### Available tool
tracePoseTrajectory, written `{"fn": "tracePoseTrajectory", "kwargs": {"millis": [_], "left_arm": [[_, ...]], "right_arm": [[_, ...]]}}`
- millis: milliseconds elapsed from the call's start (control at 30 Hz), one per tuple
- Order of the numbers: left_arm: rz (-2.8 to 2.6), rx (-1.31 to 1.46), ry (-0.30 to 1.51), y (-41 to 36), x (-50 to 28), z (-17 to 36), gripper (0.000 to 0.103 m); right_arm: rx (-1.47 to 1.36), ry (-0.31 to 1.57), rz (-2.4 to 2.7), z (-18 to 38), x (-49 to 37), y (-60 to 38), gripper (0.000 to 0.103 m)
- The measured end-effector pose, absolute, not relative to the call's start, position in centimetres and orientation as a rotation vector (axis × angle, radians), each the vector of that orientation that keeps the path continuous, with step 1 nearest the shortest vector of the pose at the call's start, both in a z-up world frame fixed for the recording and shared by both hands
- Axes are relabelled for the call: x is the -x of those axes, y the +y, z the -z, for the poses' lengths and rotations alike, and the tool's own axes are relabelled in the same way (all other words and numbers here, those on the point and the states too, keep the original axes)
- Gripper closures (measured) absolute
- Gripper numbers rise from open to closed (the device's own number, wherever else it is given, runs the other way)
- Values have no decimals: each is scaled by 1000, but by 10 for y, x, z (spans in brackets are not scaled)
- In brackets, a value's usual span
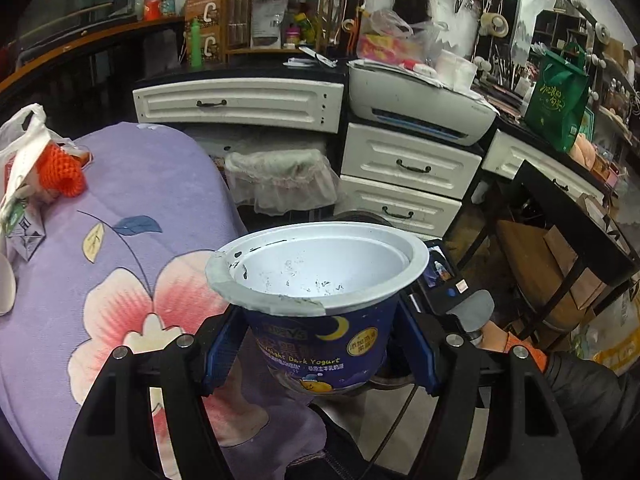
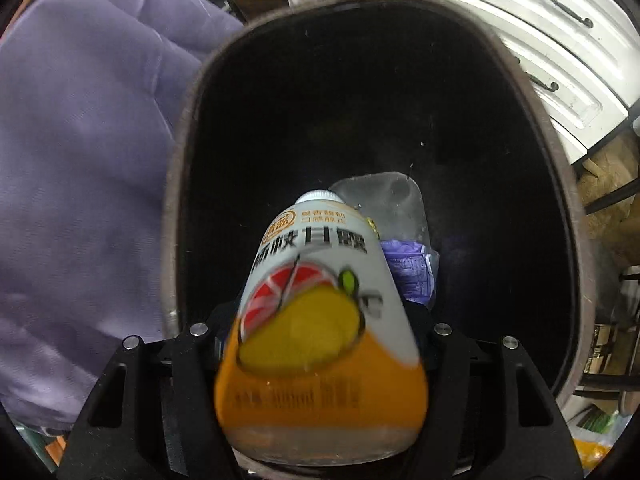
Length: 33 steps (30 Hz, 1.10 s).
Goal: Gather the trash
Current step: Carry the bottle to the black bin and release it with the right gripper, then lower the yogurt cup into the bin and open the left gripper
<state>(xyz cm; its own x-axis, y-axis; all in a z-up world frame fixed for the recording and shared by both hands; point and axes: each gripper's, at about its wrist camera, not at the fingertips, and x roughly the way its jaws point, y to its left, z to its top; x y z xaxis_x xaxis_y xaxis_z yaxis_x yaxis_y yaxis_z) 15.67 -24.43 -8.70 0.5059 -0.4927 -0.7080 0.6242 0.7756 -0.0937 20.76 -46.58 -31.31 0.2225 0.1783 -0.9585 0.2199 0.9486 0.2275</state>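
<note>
In the left wrist view, your left gripper (image 1: pixel 320 356) is clenched on an empty yogurt cup (image 1: pixel 320 300), its blue pads pressing both sides of the dark blue wall in the lower centre of the frame. The cup stands upright, white inside and scraped nearly clean, and it hangs over the edge of the purple floral bedspread (image 1: pixel 120 240) that fills the left half; so this piece is picked up but not yet binned. At the far left a white plastic bag (image 1: pixel 20 152) with something orange (image 1: pixel 64 172) lies on the spread, and whether that counts as trash you cannot tell from here. In the right wrist view, your right gripper (image 2: pixel 320 344) grips a fruit drink bottle (image 2: pixel 320 320), cap end pointing away from the camera into the mouth of a dark bin (image 2: pixel 176 184) that takes up the middle of the frame. A clear wrapper (image 2: pixel 392 200) and a purple packet (image 2: pixel 408 272) already lie at the bottom, so some trash is collected. The bottle looks ready to drop; the cup likely follows.
</note>
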Motion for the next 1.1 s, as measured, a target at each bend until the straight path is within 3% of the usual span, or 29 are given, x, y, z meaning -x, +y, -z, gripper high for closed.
{"fn": "tracePoseTrajectory", "kwargs": {"millis": [233, 333, 500, 567, 633, 1100], "left_arm": [[677, -203, 829, -255, -161, 100, 33], [678, -203, 837, -257, -163, 103, 34], [688, -208, 847, -266, -165, 107, 34], [695, -209, 857, -267, -165, 110, 33], [695, -217, 868, -271, -166, 115, 33], [756, -250, 898, -318, -178, 127, 33]], "right_arm": [[-323, 1319, 51, 314, -207, -472, 42], [-311, 1267, 46, 305, -202, -474, 87], [-361, 1255, 54, 303, -199, -486, 82], [-386, 1247, 61, 301, -196, -493, 58], [-377, 1226, 79, 295, -196, -491, 43], [-344, 1009, 157, 227, -129, -502, 39]]}}
